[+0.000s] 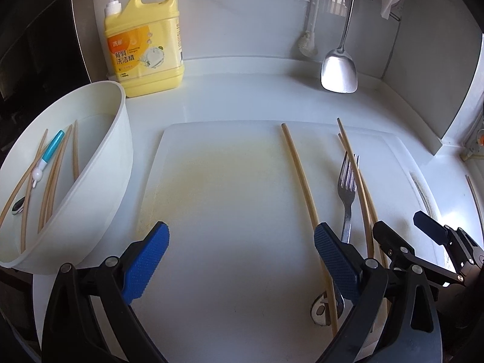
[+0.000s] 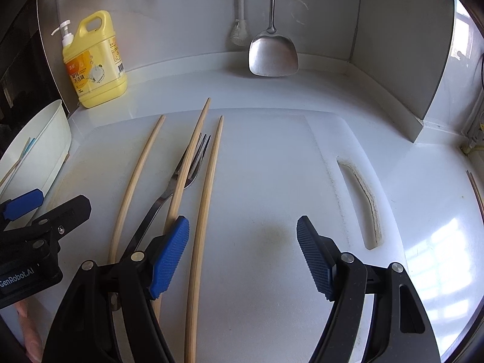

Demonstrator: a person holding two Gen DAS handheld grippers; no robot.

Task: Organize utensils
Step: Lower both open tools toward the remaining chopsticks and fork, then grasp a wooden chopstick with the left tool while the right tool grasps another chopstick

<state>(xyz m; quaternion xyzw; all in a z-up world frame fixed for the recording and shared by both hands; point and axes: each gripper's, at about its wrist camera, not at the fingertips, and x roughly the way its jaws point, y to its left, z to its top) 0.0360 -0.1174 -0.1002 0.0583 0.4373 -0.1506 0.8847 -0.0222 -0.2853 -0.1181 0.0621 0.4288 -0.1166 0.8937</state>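
**Spread grippers over crowded utensils**

Both grippers, left gripper (image 1: 240, 260) and right gripper (image 2: 242, 255), hang spread and empty above the cutting board (image 2: 272, 163). A fork (image 2: 181, 175) lies tangled among three chopsticks (image 2: 208, 181) (one crosses it), so closing could drag neighbours. The tub (image 1: 99, 163) waits at the left.

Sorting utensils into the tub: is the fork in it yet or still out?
Out. The fork lies flat on the cutting board among three chopsticks; the white tub stands apart.

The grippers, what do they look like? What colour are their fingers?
Both look alike. The left gripper and the right gripper have shiny black plastic arms joined with round silver pins. Each finger ends in a bright blue pad with a bumpy, ribbed face. One black body carries white lettering, "GenRobot.AI".
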